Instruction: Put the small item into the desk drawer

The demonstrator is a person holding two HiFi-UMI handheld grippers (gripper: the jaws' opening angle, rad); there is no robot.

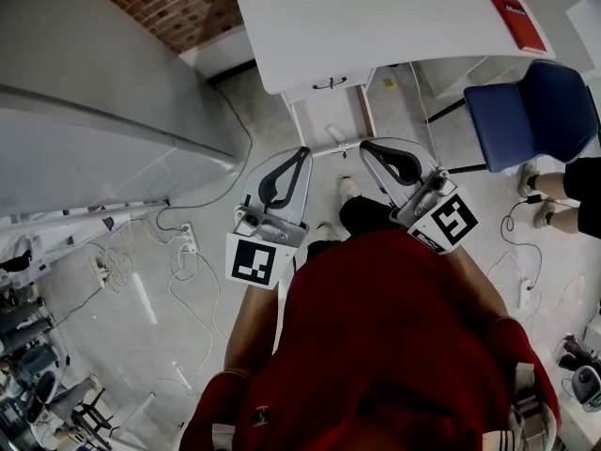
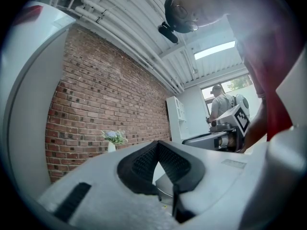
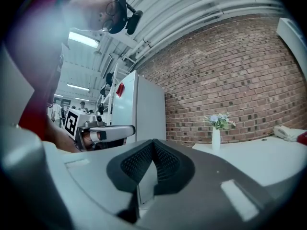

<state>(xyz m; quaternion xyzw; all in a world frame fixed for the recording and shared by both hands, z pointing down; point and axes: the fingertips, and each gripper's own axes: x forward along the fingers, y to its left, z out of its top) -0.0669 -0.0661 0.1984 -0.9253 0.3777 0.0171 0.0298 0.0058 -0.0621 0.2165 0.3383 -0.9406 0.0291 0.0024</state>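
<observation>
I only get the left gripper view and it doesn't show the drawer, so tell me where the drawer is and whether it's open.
Observer: In the head view the drawer sits under the near edge of the white desk, straight ahead of the person. It looks shut, with its dark handle facing them.
Operator: Report the right tool's jaws.
Observer: In the right gripper view the right tool has its jaws together with nothing between them.
Operator: Name anything beside the desk.
Observer: A blue chair stands to the right of the desk, apart from the drawer.
</observation>
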